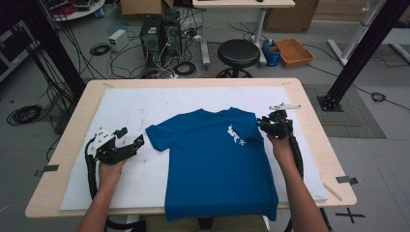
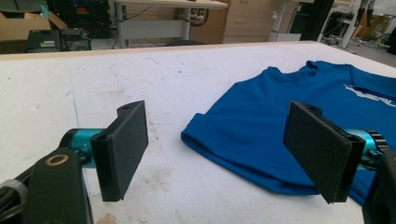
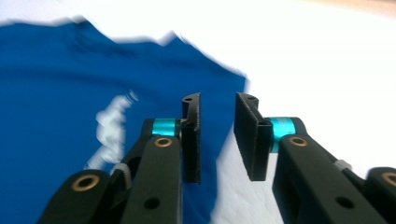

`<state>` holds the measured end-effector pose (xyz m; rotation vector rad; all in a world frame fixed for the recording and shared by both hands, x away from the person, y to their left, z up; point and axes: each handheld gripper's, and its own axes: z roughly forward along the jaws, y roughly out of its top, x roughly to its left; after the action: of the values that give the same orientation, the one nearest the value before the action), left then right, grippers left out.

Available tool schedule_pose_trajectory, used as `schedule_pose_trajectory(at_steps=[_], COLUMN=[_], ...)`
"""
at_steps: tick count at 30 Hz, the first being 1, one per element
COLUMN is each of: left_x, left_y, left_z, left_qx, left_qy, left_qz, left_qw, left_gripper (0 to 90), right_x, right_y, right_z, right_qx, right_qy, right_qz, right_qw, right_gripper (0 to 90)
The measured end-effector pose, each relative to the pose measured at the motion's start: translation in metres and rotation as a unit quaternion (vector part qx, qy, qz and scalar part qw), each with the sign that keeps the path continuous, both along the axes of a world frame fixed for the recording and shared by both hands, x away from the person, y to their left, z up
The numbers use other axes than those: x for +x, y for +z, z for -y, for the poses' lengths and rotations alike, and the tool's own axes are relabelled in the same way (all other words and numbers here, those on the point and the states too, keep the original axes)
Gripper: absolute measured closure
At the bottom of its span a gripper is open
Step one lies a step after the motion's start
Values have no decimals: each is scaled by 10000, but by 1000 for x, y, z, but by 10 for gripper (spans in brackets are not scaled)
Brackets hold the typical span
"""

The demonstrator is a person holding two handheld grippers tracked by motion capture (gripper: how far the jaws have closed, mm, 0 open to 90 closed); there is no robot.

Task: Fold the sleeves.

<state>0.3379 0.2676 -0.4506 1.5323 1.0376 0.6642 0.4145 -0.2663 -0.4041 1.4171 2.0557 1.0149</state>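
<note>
The blue cotton T-shirt (image 1: 212, 159) lies flat on the white foam mat (image 1: 135, 104), centre of the frame, its hem over the near edge of the wooden tabletop (image 1: 314, 140). The left claw (image 1: 126, 141) is at its left sleeve, the right claw (image 1: 263, 123) at its right shoulder.

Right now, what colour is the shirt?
Blue, with a white print on the chest; the shirt shows best in the high view.

left gripper (image 1: 126, 140): fingers (image 2: 122, 149) spread wide, empty | right gripper (image 3: 218, 135): fingers narrowly parted, empty | forearms extended forward
</note>
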Motion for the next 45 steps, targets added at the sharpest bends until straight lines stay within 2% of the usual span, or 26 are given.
schedule_pose_trajectory(at_steps=[1, 3, 5, 7, 8, 10, 12, 13, 16, 18, 20, 22, 24, 26, 29, 30, 31, 32, 33, 36, 39, 41, 42, 45], left_x=[0, 0, 0, 0, 0, 0, 0, 0, 0, 0, 0, 0, 0, 0, 1, 1, 1, 1, 2, 3, 6, 10, 13, 26], left_y=[0, 0, 0, 0, 0, 0, 0, 0, 0, 0, 0, 0, 0, 0, 0, 0, 1, 1, 1, 2, 6, 12, 15, 19], left_z=[0, 0, 0, 0, 0, 1, 1, 1, 1, 0, 0, 0, 0, 1, 1, 1, 2, 2, 3, 5, 7, 9, 11, 18], left_qx=[4, 11, 9, 20, 39, 30, 37, 43, 41, 19, 6, 31, 55, 39, 67, 74, 79, 99, 115, 208, 57, 53, 56, 241], left_qy=[-1, 2, 3, -3, 1, -1, -5, -13, 1, 5, 21, 20, 20, 31, 41, 53, 80, 163, 256, 411, 416, 399, 377, 309], left_qz=[-2, -3, -5, 1, -2, -8, 5, 9, -5, -4, -8, -8, -13, -18, -27, -45, -63, -107, -178, -343, -438, -475, -529, -825], left_qw=[10000, 10000, 10000, 10000, 10000, 10000, 10000, 10000, 10000, 10000, 10000, 10000, 10000, 10000, 10000, 9999, 9999, 9998, 9994, 9983, 9982, 9981, 9979, 9958], left_gripper=[221, 221, 221, 221, 221, 221, 221, 221, 221, 221, 221, 221, 221, 221, 224, 224, 224, 224, 224, 224, 224, 224, 224, 224], right_x=[0, -2, -6, -12, -16, -20, -23, -25, -31, -35, -39, -39, -38, -36, -36, -37, -38, -40, -44, -52, -59, -62, -64, -66], right_y=[-5, -15, -21, -23, -24, -28, -32, -32, -31, -28, -23, -21, -25, -33, -37, -35, -33, -31, -26, -13, -6, -5, -4, -5], right_z=[4, 6, 5, 1, -2, -7, -7, -7, -4, -1, 2, 3, 1, -2, -3, -2, 1, 4, 8, 25, 42, 53, 58, 69], right_qx=[40, -108, 174, 203, 157, -147, -345, -344, -461, -323, -169, -46, -115, -238, -364, -341, -283, -220, -113, 222, 367, 487, 509, 493], right_qy=[52, 241, 725, 1161, 1359, 1564, 1619, 1589, 1629, 1631, 1562, 1525, 1522, 1580, 1696, 1697, 1683, 1641, 1505, 1087, 673, 497, 427, 256], right_qz=[-148, -365, -526, -572, -615, -719, -757, -726, -681, -563, -312, -135, -198, -407, -498, -526, -503, -352, -146, 580, 1037, 1173, 1231, 1286], right_qw=[9999, 9990, 9958, 9914, 9887, 9850, 9833, 9840, 9832, 9845, 9871, 9882, 9881, 9863, 9836, 9835, 9840, 9856, 9884, 9921, 9917, 9907, 9902, 9901], right_gripper=[756, 792, 821, 854, 866, 887, 894, 894, 868, 810, 810, 817, 850, 870, 866, 825, 744, 649, 567, 382, 261, 203, 202, 202])
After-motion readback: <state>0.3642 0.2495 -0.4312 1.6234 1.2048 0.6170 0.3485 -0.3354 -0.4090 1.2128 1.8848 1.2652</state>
